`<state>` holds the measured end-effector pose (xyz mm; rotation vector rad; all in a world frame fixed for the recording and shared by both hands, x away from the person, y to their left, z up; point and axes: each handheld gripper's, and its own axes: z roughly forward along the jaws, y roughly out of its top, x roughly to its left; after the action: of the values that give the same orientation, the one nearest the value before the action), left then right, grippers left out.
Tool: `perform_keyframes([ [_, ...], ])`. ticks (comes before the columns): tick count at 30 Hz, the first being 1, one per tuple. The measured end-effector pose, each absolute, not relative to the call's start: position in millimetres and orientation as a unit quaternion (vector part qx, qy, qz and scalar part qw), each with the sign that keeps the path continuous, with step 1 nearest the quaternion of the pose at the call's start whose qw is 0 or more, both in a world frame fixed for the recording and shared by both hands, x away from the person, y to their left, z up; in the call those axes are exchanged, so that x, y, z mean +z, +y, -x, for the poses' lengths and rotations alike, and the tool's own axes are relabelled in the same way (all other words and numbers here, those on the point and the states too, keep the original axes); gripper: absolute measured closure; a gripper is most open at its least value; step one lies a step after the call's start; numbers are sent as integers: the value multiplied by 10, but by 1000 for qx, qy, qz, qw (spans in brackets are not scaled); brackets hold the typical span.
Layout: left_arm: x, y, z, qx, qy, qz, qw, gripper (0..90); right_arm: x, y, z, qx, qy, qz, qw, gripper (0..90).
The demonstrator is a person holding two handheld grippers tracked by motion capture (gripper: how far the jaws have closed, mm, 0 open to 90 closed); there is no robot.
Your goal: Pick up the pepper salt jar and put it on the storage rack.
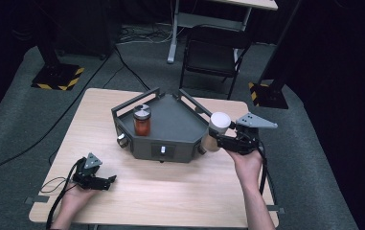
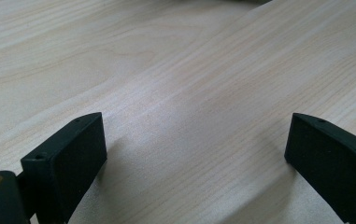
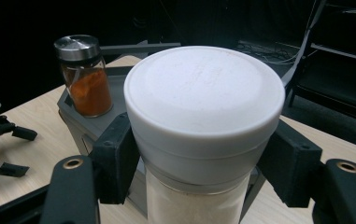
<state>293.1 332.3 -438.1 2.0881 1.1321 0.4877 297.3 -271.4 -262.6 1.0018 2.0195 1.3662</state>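
Lower left of the high view: the left gripper is rested low on the wooden table, held by a hand w/ a cable trailing off the near edge. In the left gripper view its jaws are seen spread wide, nothing betw. them but bare wood grain.

Right of centre in the high view, the right gripper is held by a hand above the table, grey three-cornered plate on top. Its jaws are closed onto a white-capped jar, gripped just under the cap; pale powder is seen through the glass in the right gripper view. The jar is carried just beside the right front corner of the grey tray stand; contact w/ it can't be told.

Farther back, on the stand's top at its left, a spice jar w/ a metal lid and orange-red contents is stood upright. Beyond the table, upper centre, a black chair is seen on grey carpet.
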Motion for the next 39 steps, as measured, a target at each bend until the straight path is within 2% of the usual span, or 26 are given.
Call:
perform_keyframes([
  [11, -4379, 3323, -2934, 188, 437, -807, 350, 53, -2563, -2515, -3164, 503, 745, -357, 255, 338],
  [39, -4379, 3323, -2936, 188, 436, -807, 350, 52, -2702, -2118, -3663, 481, 757, -374, 237, 337],
])
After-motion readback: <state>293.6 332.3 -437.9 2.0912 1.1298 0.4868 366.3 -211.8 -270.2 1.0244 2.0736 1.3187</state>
